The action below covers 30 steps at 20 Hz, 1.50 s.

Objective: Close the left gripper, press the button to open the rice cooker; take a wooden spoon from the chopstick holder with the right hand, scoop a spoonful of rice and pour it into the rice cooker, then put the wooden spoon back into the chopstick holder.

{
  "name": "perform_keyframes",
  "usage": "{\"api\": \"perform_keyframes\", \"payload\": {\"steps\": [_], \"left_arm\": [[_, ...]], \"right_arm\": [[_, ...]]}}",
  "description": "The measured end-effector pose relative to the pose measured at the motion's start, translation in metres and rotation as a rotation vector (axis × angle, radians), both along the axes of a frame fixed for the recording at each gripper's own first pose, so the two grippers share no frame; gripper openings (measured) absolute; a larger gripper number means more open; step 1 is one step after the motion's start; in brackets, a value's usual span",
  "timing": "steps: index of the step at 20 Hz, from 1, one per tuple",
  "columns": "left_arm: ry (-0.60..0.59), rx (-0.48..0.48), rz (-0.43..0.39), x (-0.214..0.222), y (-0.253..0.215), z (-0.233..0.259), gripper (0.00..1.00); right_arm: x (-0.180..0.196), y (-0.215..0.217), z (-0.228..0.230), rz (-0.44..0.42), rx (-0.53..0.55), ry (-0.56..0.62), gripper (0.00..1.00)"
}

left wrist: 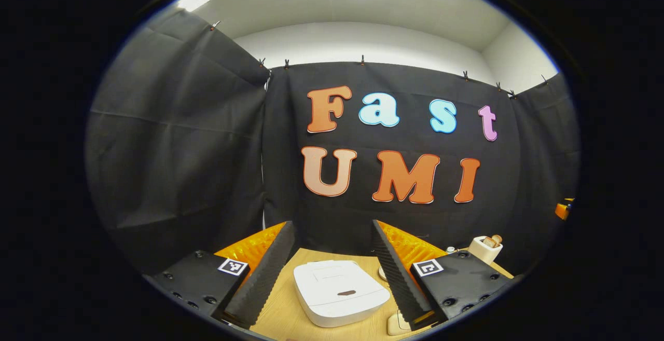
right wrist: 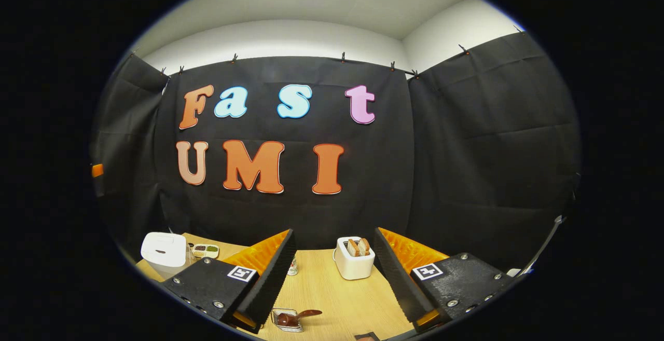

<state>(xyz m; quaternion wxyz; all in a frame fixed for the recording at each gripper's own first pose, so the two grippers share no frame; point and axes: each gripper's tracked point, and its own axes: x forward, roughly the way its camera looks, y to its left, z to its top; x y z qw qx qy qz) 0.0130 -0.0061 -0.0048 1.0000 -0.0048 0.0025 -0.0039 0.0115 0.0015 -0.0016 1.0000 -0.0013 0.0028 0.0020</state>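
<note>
Rice cooker (left wrist: 340, 291) lid-button toward camera

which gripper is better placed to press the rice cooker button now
Left. The left gripper, open, frames the closed white rice cooker directly ahead; from the right gripper it sits far off to the side.

- No readable words, brands or numbers stand on any item on the worktop (right wrist: 332, 289).
- Left hand-held gripper (left wrist: 332, 273): a square black-and-white coded marker (left wrist: 232, 267) sits on one finger mount and another (left wrist: 428, 267) on the other; they are patterns, not text.
- Right hand-held gripper (right wrist: 334, 273): the same kind of coded marker on each finger mount (right wrist: 240, 273) (right wrist: 428, 271).
- The rice cooker (left wrist: 340, 291) lid carries no legible label.
</note>
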Motion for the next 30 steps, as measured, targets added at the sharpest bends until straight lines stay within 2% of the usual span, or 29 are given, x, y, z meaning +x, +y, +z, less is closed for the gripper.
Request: {"api": "perform_keyframes", "payload": {"steps": [7, 9, 10, 13, 16, 17, 18, 20, 21, 22, 25, 30], "left_arm": [[0.015, -0.005, -0.003, 0.004, 0.0, -0.005, 0.98], [0.017, 0.002, -0.003, 0.004, -0.002, -0.006, 0.83], [0.022, 0.012, 0.005, 0.003, -0.001, -0.008, 0.8], [0.019, 0.022, 0.007, 0.003, 0.0, -0.007, 0.42], [0.032, 0.024, -0.012, 0.003, -0.004, -0.01, 0.42], [0.034, 0.031, -0.02, 0.003, -0.006, -0.01, 0.48], [0.025, 0.047, -0.013, 0.009, -0.004, -0.011, 0.48], [0.018, 0.057, 0.022, 0.005, 0.002, -0.006, 0.13], [0.021, 0.051, 0.035, 0.003, 0.004, -0.005, 0.05], [0.02, 0.032, 0.01, 0.018, 0.001, -0.016, 0.06], [0.047, -0.016, -0.036, 0.01, -0.008, -0.016, 0.04], [0.108, 0.056, -0.088, 0.026, -0.022, -0.031, 0.04]], "right_arm": [[-0.001, -0.003, -0.001, -0.007, -0.007, 0.003, 0.94], [-0.001, -0.003, -0.001, -0.007, -0.007, 0.004, 0.94], [0.0, -0.004, -0.001, -0.007, -0.008, 0.004, 0.94], [-0.001, -0.003, -0.002, -0.007, -0.009, 0.006, 0.94], [0.0, -0.002, -0.003, -0.005, -0.009, 0.008, 0.94], [-0.001, -0.002, -0.002, -0.005, -0.009, 0.009, 0.94], [-0.001, -0.001, -0.002, -0.002, -0.008, 0.009, 0.94], [0.0, 0.0, -0.001, 0.0, -0.009, 0.007, 0.94], [-0.001, 0.001, 0.0, 0.0, -0.01, 0.007, 0.94], [0.0, 0.001, -0.001, 0.0, -0.01, 0.007, 0.94], [-0.002, 0.001, -0.001, 0.0, -0.006, 0.009, 0.94], [0.0, 0.003, -0.004, 0.002, -0.005, 0.016, 0.94]]}}
